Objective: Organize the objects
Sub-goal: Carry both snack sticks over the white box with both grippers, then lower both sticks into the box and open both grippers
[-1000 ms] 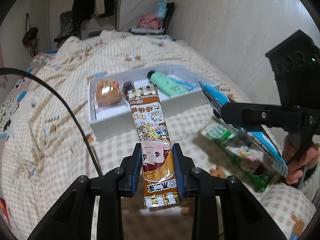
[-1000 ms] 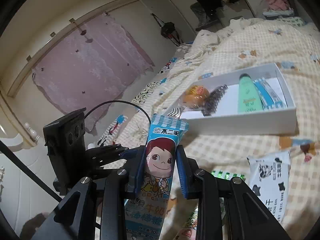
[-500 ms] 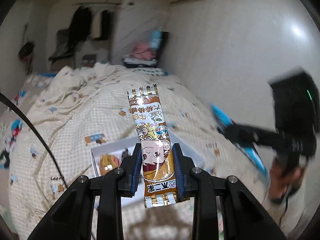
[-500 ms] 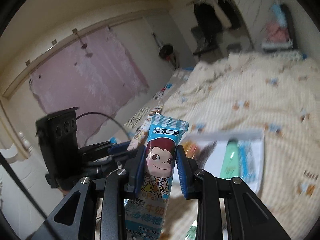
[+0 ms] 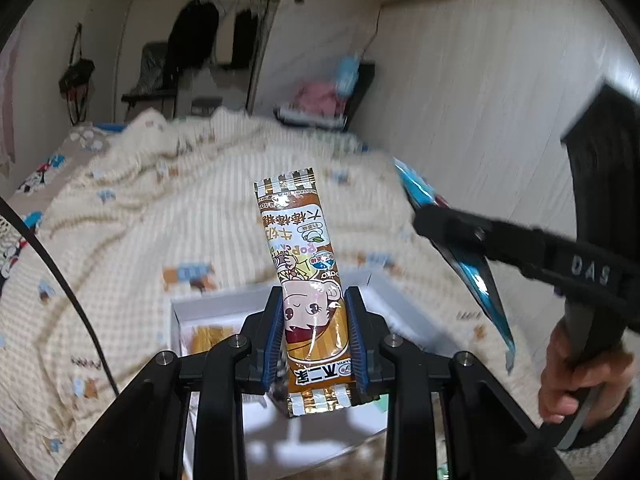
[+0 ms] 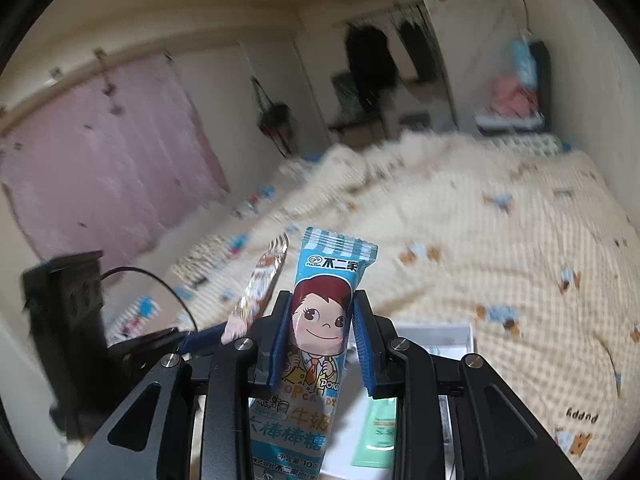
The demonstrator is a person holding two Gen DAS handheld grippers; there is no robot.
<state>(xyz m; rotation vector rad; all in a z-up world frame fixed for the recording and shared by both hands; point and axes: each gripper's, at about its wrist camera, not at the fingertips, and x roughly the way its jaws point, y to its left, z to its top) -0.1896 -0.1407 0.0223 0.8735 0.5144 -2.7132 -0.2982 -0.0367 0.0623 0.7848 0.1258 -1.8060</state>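
My left gripper [image 5: 314,334] is shut on a brown candy packet [image 5: 304,264] that stands upright between its blue pads, above the white box [image 5: 208,306] on the bed. My right gripper [image 6: 322,338] is shut on a blue candy packet [image 6: 324,316], also upright, with the white box [image 6: 448,330] just below and behind it. In the left wrist view the right gripper and its blue packet [image 5: 460,256] show at the right, held by a hand [image 5: 576,376]. The brown packet [image 6: 260,288] shows edge-on at the left in the right wrist view.
The box holds an orange wrapped snack [image 5: 208,338] and a green tube [image 6: 380,426]. A cream checked quilt [image 5: 132,220] covers the bed. A wall runs along the right side; clothes hang at the far end of the room.
Both grippers rose and tilted upward with their packets still held. The box slid down toward the bottom of both views, and the loose packets on the quilt dropped out of sight.
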